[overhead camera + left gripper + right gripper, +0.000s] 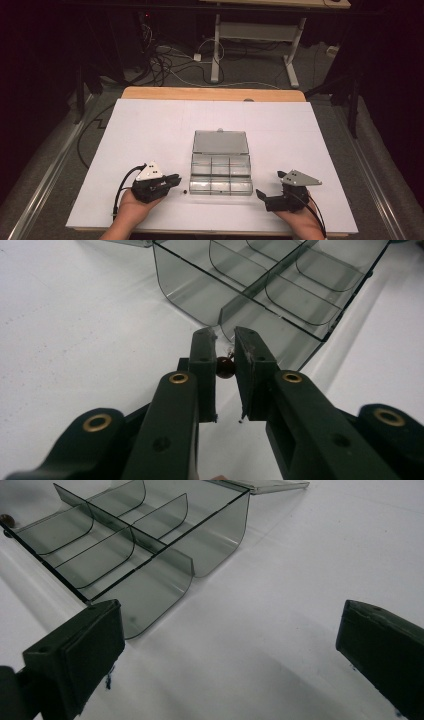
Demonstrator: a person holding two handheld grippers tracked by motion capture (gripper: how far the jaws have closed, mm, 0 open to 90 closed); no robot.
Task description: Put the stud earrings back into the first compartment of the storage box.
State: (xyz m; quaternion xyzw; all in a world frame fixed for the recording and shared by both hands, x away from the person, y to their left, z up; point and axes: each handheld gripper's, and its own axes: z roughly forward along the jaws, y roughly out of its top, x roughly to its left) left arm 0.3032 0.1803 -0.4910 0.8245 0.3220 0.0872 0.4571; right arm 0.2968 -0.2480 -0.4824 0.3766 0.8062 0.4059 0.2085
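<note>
A small dark red bead (185,191) lies on the white table just left of the front left corner of a clear divided box (220,172). The box's lid (220,142) is folded back flat. My left gripper (176,179) points right toward the bead, a little apart from it in the high view. Its jaws stand close together with a narrow gap, and the bead (225,367) shows through that gap. My right gripper (263,196) rests near the box's front right corner. Its jaws are wide apart in the right gripper view (225,655), with bare table between them.
The box's compartments (280,285) look empty. White sheet (150,130) covers the wooden table. A desk frame and cables stand on the floor beyond the far edge.
</note>
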